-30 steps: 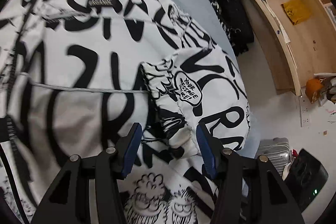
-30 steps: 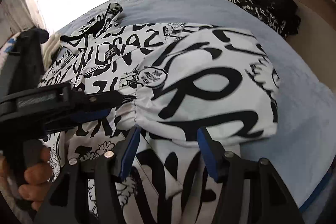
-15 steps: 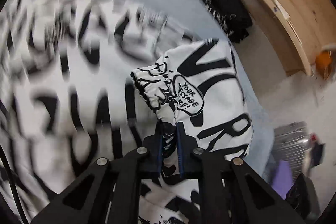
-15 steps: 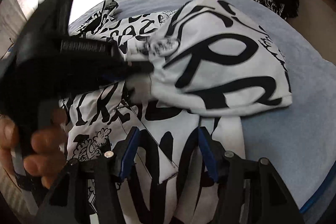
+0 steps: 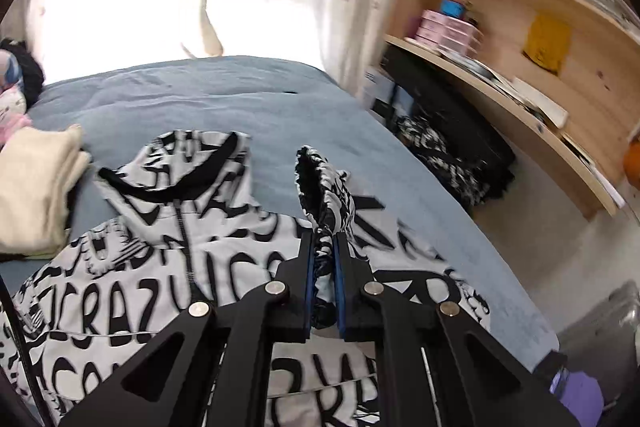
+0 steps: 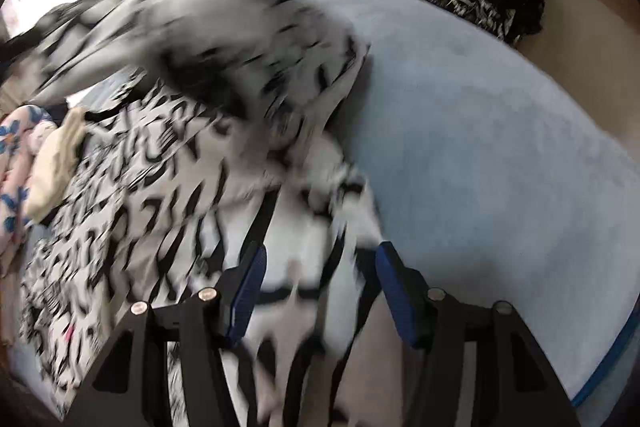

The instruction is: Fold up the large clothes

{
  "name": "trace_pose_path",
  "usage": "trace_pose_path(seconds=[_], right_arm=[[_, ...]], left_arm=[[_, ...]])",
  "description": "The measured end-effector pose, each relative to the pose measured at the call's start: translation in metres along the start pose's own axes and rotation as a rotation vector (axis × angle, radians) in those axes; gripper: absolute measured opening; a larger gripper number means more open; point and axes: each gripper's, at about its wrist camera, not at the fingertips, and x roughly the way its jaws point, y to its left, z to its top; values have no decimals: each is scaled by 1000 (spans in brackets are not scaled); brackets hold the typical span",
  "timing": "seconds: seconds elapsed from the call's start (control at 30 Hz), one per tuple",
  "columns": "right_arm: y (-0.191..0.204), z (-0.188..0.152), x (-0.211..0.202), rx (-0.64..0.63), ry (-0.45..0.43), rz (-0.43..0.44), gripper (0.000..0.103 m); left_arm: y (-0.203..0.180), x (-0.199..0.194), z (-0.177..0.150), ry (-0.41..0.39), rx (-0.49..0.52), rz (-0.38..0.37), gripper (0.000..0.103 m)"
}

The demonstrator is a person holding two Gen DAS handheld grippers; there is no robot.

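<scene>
Jacket (image 5: 120, 307) lengthwise on bed (image 5: 240, 99), hood far; left gripper (image 5: 323, 247) pinches cuff (image 5: 324, 179); right gripper (image 6: 318, 267) agape.

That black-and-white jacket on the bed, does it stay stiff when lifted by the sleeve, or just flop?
Probably floppy: the sleeve cuff pinched in the left gripper bunches and droops over the fingers. It looks puffy, so likely light for its bulk. The rest of the jacket lies spread on the blue bed cover, so it will likely trail behind rather than rise as one piece.
</scene>
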Motion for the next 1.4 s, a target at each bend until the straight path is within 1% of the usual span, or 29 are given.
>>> trace_pose_path(seconds=[0.07, 0.17, 0.2, 0.23, 0.27, 0.3, 0.37, 0.4, 0.43, 0.53, 0.57, 0.6, 0.63, 0.67, 0.7, 0.73, 0.77, 0.8, 0.83, 0.9, 0.93, 1.0, 1.13, 1.17, 1.2, 1.23, 1.27, 1.33, 1.4], right_arm=[[3, 12, 12, -20, 7, -12, 57], [10, 25, 39, -64, 62, -40, 56], [9, 29, 45, -70, 69, -47, 40], [6, 31, 47, -59, 70, -64, 37], [2, 32, 47, -45, 68, -64, 37], [-2, 32, 45, -30, 63, -46, 36], [-3, 29, 44, -46, 68, -51, 36], [-3, 25, 46, -68, 90, -64, 37], [-2, 24, 47, -83, 108, -75, 40], [-6, 21, 44, -96, 155, -75, 49], [-8, 22, 41, -94, 166, -64, 49], [-9, 23, 35, -94, 176, -47, 49], [-9, 25, 30, -95, 178, -31, 50], [-8, 26, 23, -98, 176, -8, 51], [-7, 30, 12, -100, 168, 33, 53], [-7, 35, 4, -99, 155, 66, 57], [-8, 42, -7, -89, 134, 115, 59], [-11, 48, -14, -73, 119, 152, 65], [-13, 56, -18, -54, 105, 178, 73], [-17, 73, -24, -15, 64, 214, 79], [-18, 81, -23, -8, 53, 208, 79], [-19, 98, -9, 13, 50, 177, 79], [-28, 130, 39, 66, 109, 174, 79], [-29, 136, 51, 74, 124, 173, 79], [-33, 144, 68, 81, 142, 169, 79], [-35, 146, 77, 86, 154, 165, 79], [-37, 150, 90, 98, 171, 165, 79], [-39, 156, 113, 121, 204, 177, 79], [-33, 160, 135, 126, 235, 177, 77]], left_arm=[[13, -2, 3, 1, -13, 23, 6], [34, -3, -4, 9, -31, 56, 6], [40, -2, -6, 10, -35, 67, 6], [48, -2, -9, 11, -39, 87, 6], [57, -3, -15, 15, -45, 106, 6], [67, -2, -20, 21, -51, 115, 6], [89, 4, -36, 54, -67, 141, 6], [100, 11, -49, 83, -76, 158, 6], [112, 20, -64, 122, -84, 178, 6], [145, 54, -116, 277, -106, 207, 8], [153, 65, -135, 328, -100, 225, 8], [159, 73, -150, 363, -85, 245, 11], [160, 77, -160, 381, -74, 244, 14], [163, 79, -166, 391, -69, 233, 16], [164, 77, -168, 384, -75, 220, 20], [167, 75, -165, 372, -93, 196, 28], [170, 72, -159, 360, -119, 155, 33], [173, 70, -154, 344, -138, 126, 43], [176, 68, -147, 319, -158, 108, 52], [182, 68, -134, 270, -169, 120, 61], [185, 72, -129, 266, -170, 129, 62], [190, 85, -123, 290, -185, 136, 62], [204, 126, -126, 422, -221, 131, 62], [205, 130, -127, 426, -219, 130, 62], [205, 132, -128, 417, -212, 125, 57], [203, 131, -127, 403, -199, 104, 33], [201, 133, -126, 405, -194, 87, 31], [196, 130, -120, 393, -185, 103, 29], [188, 119, -108, 329, -145, 126, 29]])
